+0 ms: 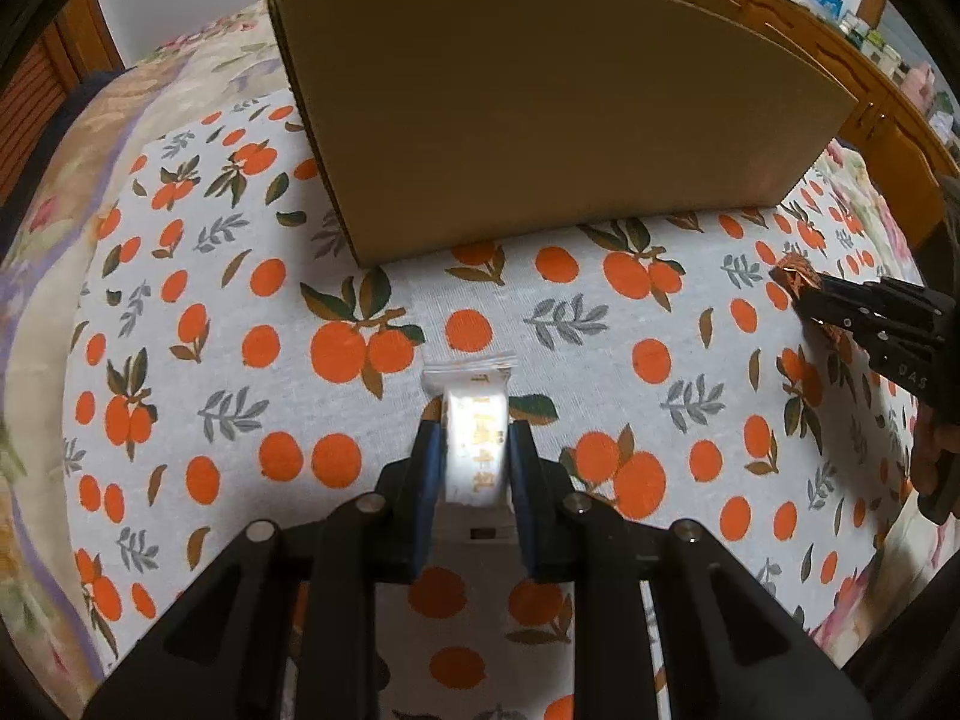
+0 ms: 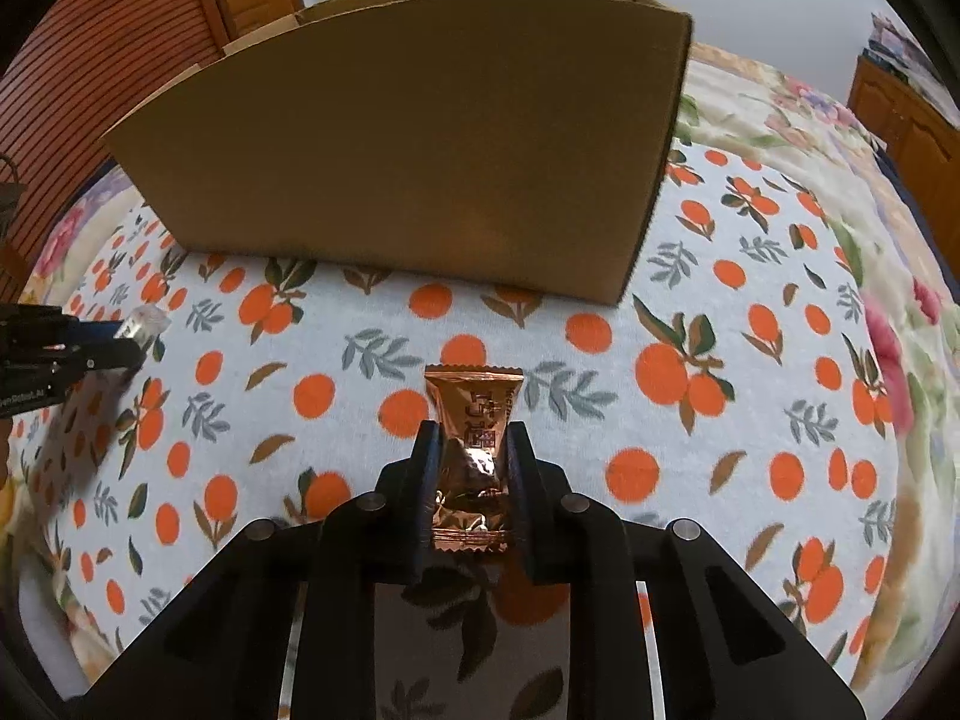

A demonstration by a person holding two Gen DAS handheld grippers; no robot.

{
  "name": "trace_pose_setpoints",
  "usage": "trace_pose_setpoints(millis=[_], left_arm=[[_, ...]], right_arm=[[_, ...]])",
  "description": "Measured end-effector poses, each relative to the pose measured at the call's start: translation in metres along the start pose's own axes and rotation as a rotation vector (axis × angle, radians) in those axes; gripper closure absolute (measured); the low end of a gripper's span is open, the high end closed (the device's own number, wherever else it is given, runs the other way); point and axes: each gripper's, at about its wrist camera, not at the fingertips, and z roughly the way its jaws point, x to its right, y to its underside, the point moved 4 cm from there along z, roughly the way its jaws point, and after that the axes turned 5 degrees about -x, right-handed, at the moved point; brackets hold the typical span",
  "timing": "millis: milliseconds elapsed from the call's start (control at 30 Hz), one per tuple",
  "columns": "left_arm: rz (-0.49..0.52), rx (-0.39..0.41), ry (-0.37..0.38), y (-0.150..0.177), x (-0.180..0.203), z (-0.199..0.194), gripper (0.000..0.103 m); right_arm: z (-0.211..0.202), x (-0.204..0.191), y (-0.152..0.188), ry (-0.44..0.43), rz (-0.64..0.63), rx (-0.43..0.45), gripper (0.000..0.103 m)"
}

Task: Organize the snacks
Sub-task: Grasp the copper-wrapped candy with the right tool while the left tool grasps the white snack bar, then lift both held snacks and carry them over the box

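Observation:
My left gripper (image 1: 473, 429) is shut on a white snack packet (image 1: 474, 438) with orange print and holds it above the orange-patterned cloth (image 1: 270, 312). My right gripper (image 2: 471, 429) is shut on a copper-brown foil snack packet (image 2: 471, 450). A tall open cardboard box (image 1: 540, 120) stands ahead of both; its near wall faces me and its inside is hidden. In the left wrist view the right gripper (image 1: 804, 294) shows at the right edge with the brown packet (image 1: 795, 276). In the right wrist view the left gripper (image 2: 129, 336) shows at the left edge with the white packet (image 2: 144, 321).
The cloth (image 2: 600, 396) lies over a floral bedspread (image 2: 810, 120). The box also shows in the right wrist view (image 2: 420, 150). A wooden headboard (image 1: 888, 120) with small items on it runs at the right. Wooden doors (image 2: 120, 60) stand at the left.

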Motion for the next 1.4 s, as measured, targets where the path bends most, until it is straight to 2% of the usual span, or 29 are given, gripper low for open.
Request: trace_pose_setpoints(millis=[267,567,967,1233,1400], left_arm=[[0.015,0.035,-0.009,0.006,0.017,-0.030,0.083],[0.035,0.113,0.004,0.011,0.044,-0.072,0.083],[0.075,0.248,-0.002,0.006,0.068,-0.127,0.083],[0.061,0.331,0.004,-0.003,0.071,-0.170,0.083],[0.052,0.373,0.006,-0.016,0.071,-0.193,0.083]], right_arm=[[-0.037,-0.004,0.008,-0.012,0.018,0.046,0.083],[-0.087,-0.008,0.015,-0.025,0.029,0.120,0.083],[-0.122,-0.017,0.006,-0.039,0.021,0.192,0.083],[-0.157,-0.030,0.000,-0.036,-0.012,0.239,0.083],[-0.184,-0.038,-0.016,-0.029,-0.043,0.275,0.083]])
